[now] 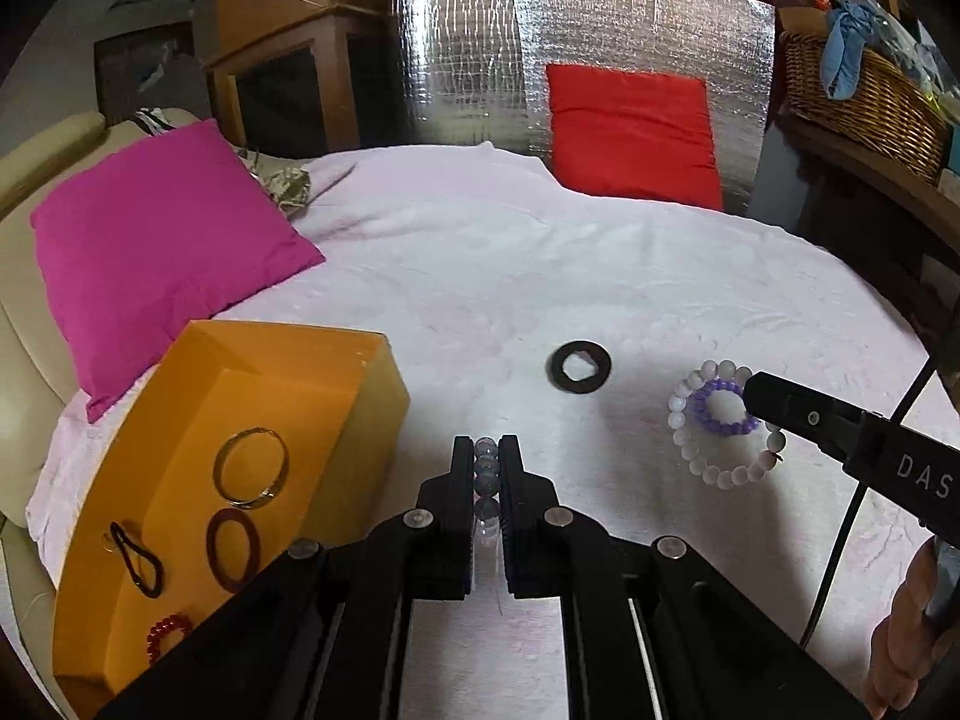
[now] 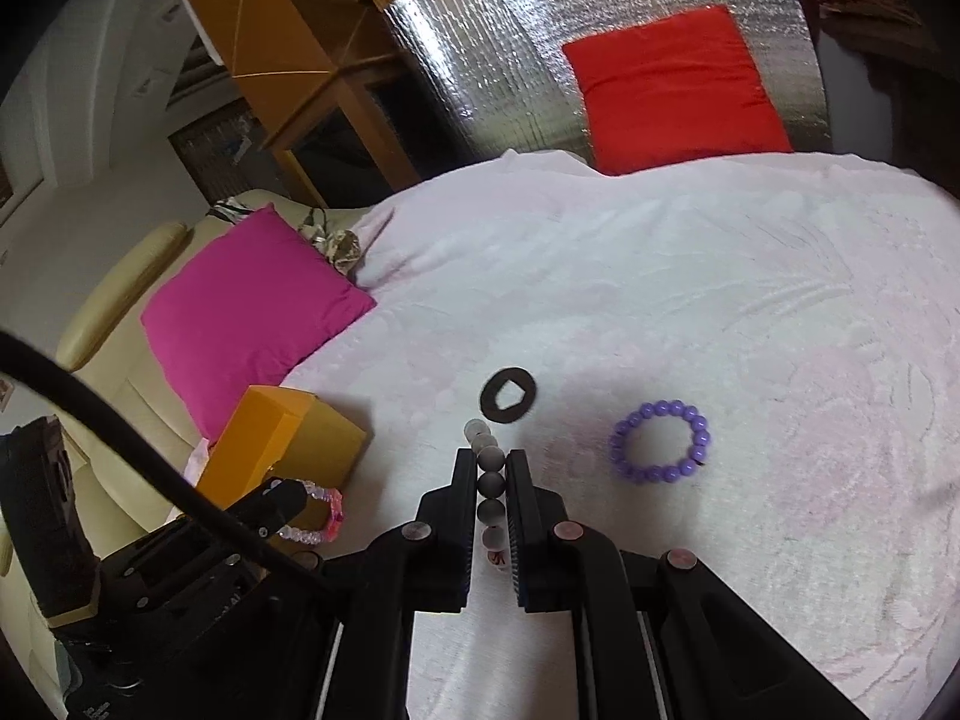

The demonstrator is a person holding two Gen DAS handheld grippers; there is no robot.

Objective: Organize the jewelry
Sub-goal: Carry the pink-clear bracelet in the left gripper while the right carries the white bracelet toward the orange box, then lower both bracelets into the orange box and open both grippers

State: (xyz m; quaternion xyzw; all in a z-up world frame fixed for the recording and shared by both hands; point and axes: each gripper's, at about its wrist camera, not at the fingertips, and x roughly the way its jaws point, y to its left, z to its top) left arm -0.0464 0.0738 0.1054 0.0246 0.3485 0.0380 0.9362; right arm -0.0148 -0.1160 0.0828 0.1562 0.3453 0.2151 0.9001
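At the far left, the magenta cushion (image 1: 156, 252) lay over the pale sofa arm, its lower corner just beside the orange box (image 1: 198, 480), which sat at the left edge of the surface (image 1: 480, 276) covered in a pale pink cloth. Inside the box lay a gold bangle (image 1: 251, 467), a black hair tie (image 1: 137, 564), a dark red oval ring (image 1: 233, 549) and a red beaded bracelet (image 1: 168, 630), all apart from one another.

Just right of the box, the left claw (image 1: 486, 450) was closed narrowly on a clear-and-pink beaded bracelet (image 1: 486, 480), its beads stacked between the two fingers; in the right wrist view the bracelet hung from the claw in front of the box.

Beyond the left claw, a flat black ring (image 1: 579, 366) lay alone on the cloth, with open cloth around it and a wide bare stretch up to the far edge, where a red cushion (image 1: 636, 132) leaned on a silver foil panel (image 1: 576, 48).

Further right, the right claw (image 2: 487, 462) was pinched on a white beaded bracelet (image 2: 489, 480), seen edge-on between its fingers. In the left wrist view that bracelet (image 1: 720, 420) encircled a purple beaded bracelet (image 2: 660, 441), which lay flat on the cloth. To its right the cloth ran bare to the surface's curved right edge, near a wicker basket (image 1: 864, 102).
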